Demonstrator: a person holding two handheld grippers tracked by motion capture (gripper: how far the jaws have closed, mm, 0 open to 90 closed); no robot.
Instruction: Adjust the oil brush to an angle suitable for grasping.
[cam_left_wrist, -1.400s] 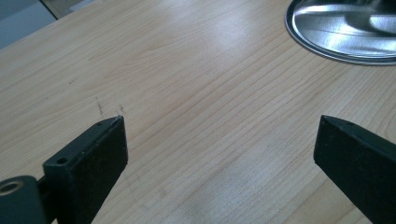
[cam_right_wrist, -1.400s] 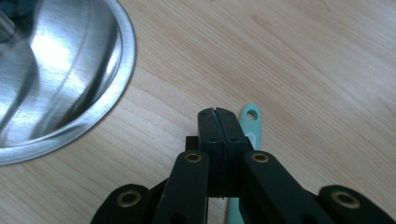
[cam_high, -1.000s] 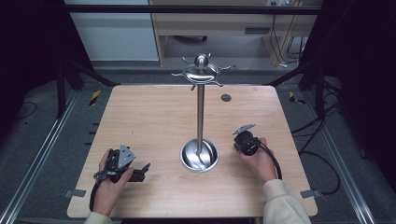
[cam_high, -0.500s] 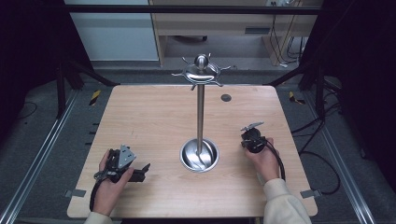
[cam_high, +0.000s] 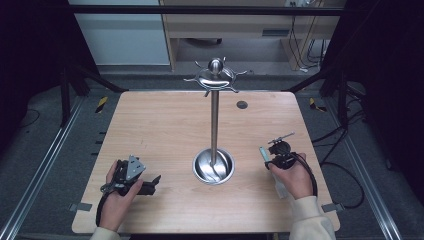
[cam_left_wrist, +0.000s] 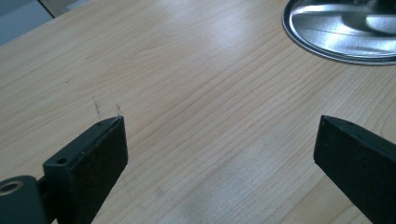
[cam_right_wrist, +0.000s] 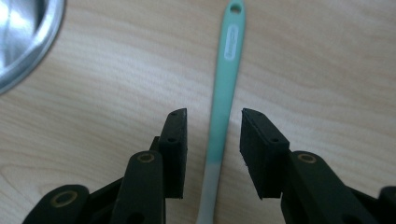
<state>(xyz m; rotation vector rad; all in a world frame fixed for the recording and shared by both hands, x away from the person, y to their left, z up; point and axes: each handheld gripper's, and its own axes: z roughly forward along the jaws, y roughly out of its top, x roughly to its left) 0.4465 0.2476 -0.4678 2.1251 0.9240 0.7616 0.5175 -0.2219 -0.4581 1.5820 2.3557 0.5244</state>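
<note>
A spatula with a mint-green handle lies flat on the wooden table, to the right of a steel stand. My right gripper points down over it, open, with one jaw on each side of the handle and a small gap to each. From above, the handle's green end pokes out to the left of the right gripper. My left gripper rests near the table's front left, open with nothing between its jaws.
The steel stand has a round dish base, a thin pole and a crown of hooks. Its base rim shows in both gripper views. A small dark disc lies at the back.
My right gripper has shifted a little to the right, and the green handle end now shows beside it. The left gripper has stayed put.
</note>
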